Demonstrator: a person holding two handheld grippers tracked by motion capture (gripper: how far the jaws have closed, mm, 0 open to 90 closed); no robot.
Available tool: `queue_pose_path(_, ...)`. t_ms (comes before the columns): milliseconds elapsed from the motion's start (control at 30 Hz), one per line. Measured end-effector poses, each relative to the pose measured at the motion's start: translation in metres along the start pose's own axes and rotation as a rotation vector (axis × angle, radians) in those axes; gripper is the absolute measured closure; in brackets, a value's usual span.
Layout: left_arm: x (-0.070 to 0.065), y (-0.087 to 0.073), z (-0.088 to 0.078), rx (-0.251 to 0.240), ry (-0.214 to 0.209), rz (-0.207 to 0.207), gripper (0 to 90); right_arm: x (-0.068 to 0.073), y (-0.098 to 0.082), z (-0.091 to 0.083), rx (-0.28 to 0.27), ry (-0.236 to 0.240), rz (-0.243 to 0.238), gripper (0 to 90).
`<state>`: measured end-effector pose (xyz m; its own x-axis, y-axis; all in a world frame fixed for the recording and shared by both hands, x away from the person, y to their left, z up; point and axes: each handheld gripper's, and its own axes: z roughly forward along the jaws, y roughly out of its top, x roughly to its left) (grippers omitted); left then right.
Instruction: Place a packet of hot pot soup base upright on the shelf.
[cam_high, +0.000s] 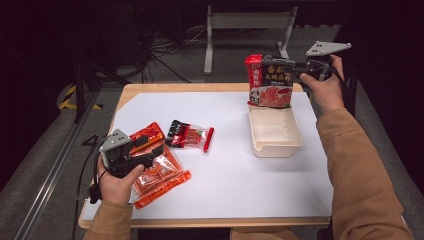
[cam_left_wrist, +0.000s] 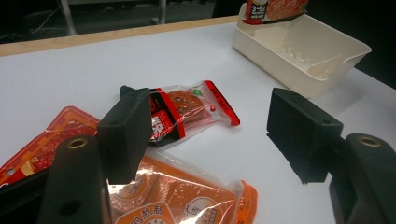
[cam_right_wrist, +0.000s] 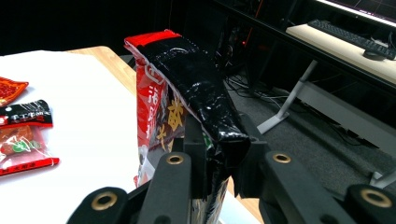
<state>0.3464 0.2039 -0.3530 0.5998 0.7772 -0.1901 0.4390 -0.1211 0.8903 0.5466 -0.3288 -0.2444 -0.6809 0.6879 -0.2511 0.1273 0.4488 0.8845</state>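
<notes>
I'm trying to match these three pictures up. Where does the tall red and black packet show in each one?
High view: the tall packet stands upright at upper right, held by the right gripper over the far end of the cream tray.
Left gripper view: its bottom edge peeks in at the top, behind the tray.
Right gripper view: it rises centre frame, pinched between the jaws.
Shared landmark: the small clear snack packet.
</notes>
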Motion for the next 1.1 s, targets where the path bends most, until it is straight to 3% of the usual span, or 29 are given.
queue_pose_path(267, 0.002, 0.000, 0.000, 0.002, 0.003, 0.001, 32.2, 0.001, -0.010, 0.013, 0.013, -0.014, 0.004, 78.0)
queue_pose_path(1100, 0.000, 0.000, 0.007, 0.023, -0.016, 0.005, 31.7, 0.009, -0.030, 0.018, 0.018, -0.016, 0.038, 74.6)
